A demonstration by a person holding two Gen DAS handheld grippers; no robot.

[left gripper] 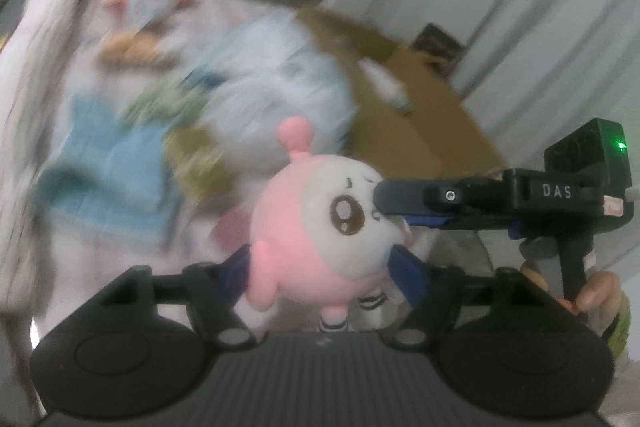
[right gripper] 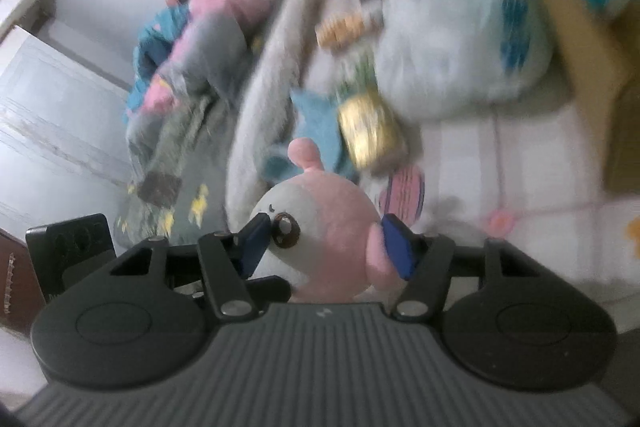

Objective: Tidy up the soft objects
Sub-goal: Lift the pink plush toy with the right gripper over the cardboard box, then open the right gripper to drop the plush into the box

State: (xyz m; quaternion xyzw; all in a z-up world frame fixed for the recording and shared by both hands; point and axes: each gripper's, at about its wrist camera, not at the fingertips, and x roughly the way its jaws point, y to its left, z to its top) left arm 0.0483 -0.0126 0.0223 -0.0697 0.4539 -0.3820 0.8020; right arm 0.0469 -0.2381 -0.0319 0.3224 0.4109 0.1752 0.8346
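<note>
both tongs were on one thing: a round pink-and-white plush toy with a big brown eye and a pink knob on top (left gripper: 320,227), held up in the air above the bed, clear of the heap. left tongs (left gripper: 318,263) were clenched on its lower body, blue pads dug into the sides just above the little striped legs. right tongs (right gripper: 328,247) gripped it across the head, one blue pad (right gripper: 253,243) beside the eye, the other behind the pink side. in the left view the right tongs came in sideways from the right, tip against the white face. two grips probably because the toy is squashy and round, so a single pinch would let it roll or slip. background was smeared: a pale blue stuffed thing (left gripper: 276,75), a brown cardboard box (left gripper: 424,107) behind it, likely the drop target. the toy was not yet put away.
</note>
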